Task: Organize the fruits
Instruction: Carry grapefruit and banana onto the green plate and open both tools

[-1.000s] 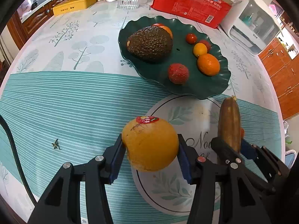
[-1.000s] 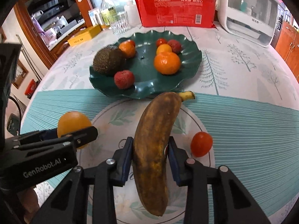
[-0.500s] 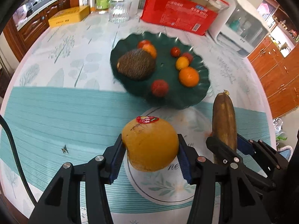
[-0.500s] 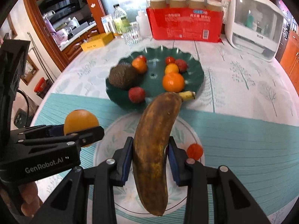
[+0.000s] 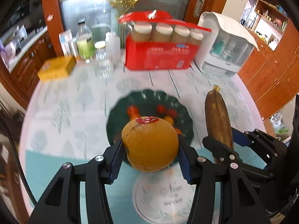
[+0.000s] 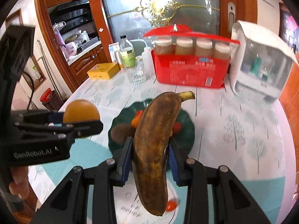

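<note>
Both grippers are seen raised higher above the table than a second ago, the scalloped green plate (image 5: 184, 125) now appearing smaller below. A round, dimpled orange (image 5: 149, 145) bearing a red sticker is clamped by the left gripper (image 5: 149, 150). A browned, curved banana (image 6: 155, 143) is pinched by the right gripper (image 6: 149, 160), above the plate.

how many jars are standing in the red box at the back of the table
4. The jars stand in a single row inside the red box under its raised lid: first, second, third, fourth, left to right. More could be hidden behind them.
</note>
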### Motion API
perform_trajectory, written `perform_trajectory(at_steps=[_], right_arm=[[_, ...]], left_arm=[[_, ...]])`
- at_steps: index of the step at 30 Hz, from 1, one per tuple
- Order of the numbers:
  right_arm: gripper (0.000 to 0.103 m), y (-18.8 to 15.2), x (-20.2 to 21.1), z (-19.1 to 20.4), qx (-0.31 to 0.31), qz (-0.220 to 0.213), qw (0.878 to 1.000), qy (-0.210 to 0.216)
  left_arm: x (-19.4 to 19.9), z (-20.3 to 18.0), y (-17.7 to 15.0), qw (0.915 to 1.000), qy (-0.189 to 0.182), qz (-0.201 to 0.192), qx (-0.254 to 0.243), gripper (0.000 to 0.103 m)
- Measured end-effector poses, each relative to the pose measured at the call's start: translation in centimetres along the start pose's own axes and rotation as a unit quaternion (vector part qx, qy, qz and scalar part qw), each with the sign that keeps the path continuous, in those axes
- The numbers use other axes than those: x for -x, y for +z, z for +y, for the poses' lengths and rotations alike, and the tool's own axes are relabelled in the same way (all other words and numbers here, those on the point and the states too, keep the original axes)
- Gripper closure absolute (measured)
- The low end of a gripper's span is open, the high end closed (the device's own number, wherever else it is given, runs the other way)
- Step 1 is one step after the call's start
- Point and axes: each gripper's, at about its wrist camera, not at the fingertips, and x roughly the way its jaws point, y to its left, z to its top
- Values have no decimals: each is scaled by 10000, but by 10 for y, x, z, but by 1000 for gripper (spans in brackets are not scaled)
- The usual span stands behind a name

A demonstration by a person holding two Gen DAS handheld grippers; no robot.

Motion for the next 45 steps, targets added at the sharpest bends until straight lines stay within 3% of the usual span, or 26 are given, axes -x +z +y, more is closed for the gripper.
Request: perform_trajectory(at_steps=[8,17,25,33,38,45], right_arm=[[67,21,-57,0,116,251,9996,-21],[67,-12,-120,3,-55,797,9968,-33],[67,-13,-143,-7,-367,959,9947,-18],[65,-16,-149,-10,-461,1036,9935,120],[53,-12,-142,-10,-436,922,9948,74],[52,-10,-135,-23,-631,883,9941,57]], left_arm=[[-48,16,50,9998,-74,163,12,52],[-129,26,49,9974,-257,676,35,52],[-172,24,47,9948,-393,938,-47,52],[-194,19,43,9930,-411,1098,-120,51],[-188,18,45,9941,-461,977,-132,43],[-174,18,46,9951,-444,872,-127,38]])
